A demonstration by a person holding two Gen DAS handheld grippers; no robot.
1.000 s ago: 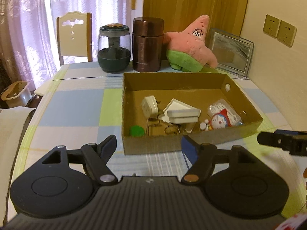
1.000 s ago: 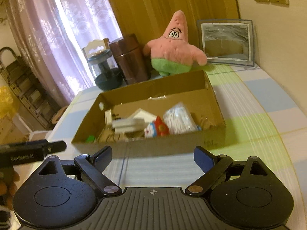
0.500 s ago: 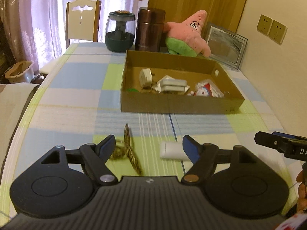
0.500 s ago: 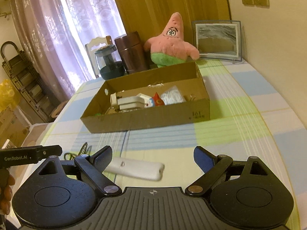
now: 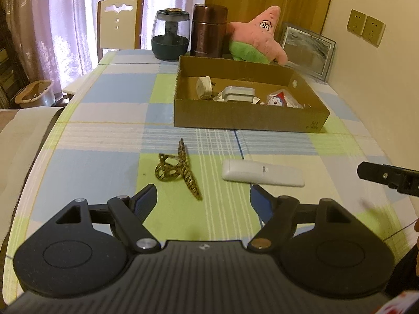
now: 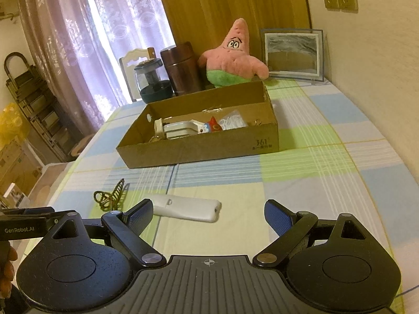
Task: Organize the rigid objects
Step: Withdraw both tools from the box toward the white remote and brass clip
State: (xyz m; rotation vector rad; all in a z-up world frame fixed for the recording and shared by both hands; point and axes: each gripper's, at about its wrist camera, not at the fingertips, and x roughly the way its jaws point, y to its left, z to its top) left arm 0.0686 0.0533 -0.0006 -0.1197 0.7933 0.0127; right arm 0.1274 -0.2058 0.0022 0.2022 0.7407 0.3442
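Change: both grippers have pulled back from the cardboard box (image 5: 251,120); a second ago the box filled both wrist views, and now a stretch of checked tabletop (image 5: 110,141) lies between it and the fingers.
Newly in view: a leopard-patterned hair claw (image 5: 178,168) and a white remote-like bar (image 5: 262,174), both lying loose on the tabletop in front of the box, near each other but apart.
Box contents: a white plug (image 5: 204,87), a grey-white adapter (image 5: 237,94), a Doraemon-print packet (image 5: 277,100) and smaller bits I cannot make out.
Left gripper (image 5: 203,196): fingers released and spreading a little wider, nothing between them; the hair claw lies just ahead of the gap.
Right gripper (image 6: 208,213): fingers released and wide apart, holding nothing; the white bar lies just ahead, towards its left finger.
Meaning for the task: by my reading, two rigid things are left outside the box, and each gripper is lined up for one of them; the pick-ups have not begun.
Writing, box: "361°" printed on the near wall, with a smaller line under it too fine to read.
Writing, gripper: "GenRobot.AI" on the black bar of the left gripper as seen from the right wrist.
Writing, flask: pale lettering runs down the brown flask (image 5: 208,30), not legible.
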